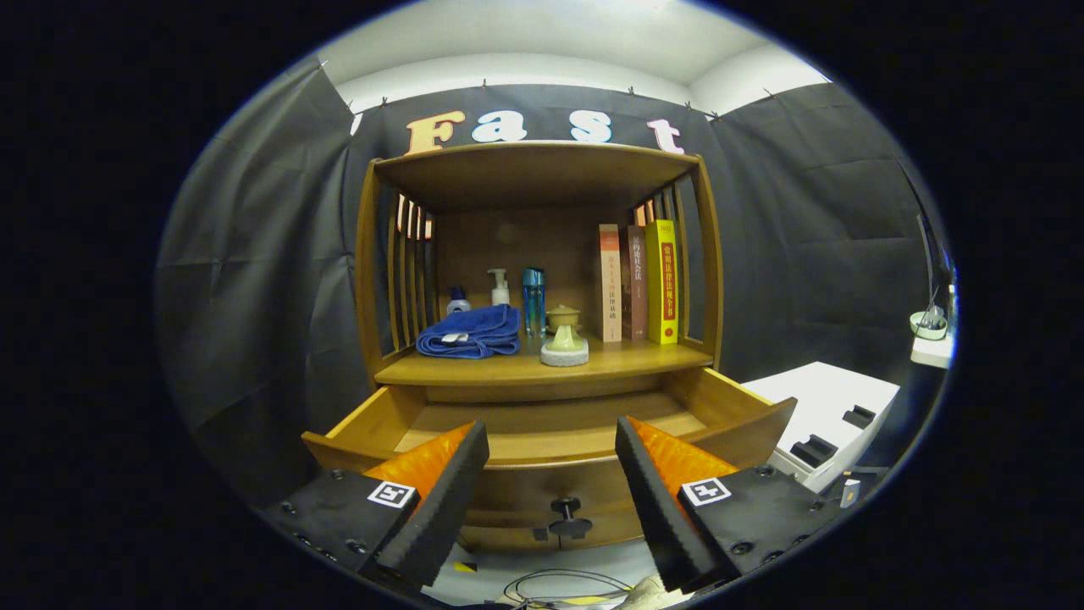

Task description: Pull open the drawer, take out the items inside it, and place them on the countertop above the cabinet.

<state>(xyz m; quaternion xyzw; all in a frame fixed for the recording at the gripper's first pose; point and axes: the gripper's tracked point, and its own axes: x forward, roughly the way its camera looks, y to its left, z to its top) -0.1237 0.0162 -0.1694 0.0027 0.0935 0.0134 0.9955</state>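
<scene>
Nearest the camera, the tool (pixel 552 474) stands released, its two fingers (pixel 440 500) spread wide apart and touching nothing. Below and between them, cables (pixel 555 585) lie on the pale floor. Between the fingers and just beyond their tips sits the drawer (pixel 550 440) of a wooden cabinet (pixel 542 254); the drawer is pulled well out, and its front panel carries a dark round knob (pixel 566 508) that lies in the gap between the fingers, clear of both. The visible part of the drawer's floor is bare wood; what lies close behind the front panel is hidden by that panel and by the fingers. Above the drawer is the worktop (pixel 508 368) of the cabinet, roofed by an upper shelf. On the worktop, from the left, rest a folded blue towel (pixel 470 332), with a small bottle (pixel 458 301) and a white pump bottle (pixel 499 288) behind it, a tall blue bottle (pixel 533 301) just beside the towel, and a small pale ceramic piece (pixel 564 339) on a round white base at the middle. Three upright books (pixel 639 284) stand together against the right-hand slats. To the right of the cabinet, apart from it, stands a white unit (pixel 834 419) with dark recesses.
</scene>
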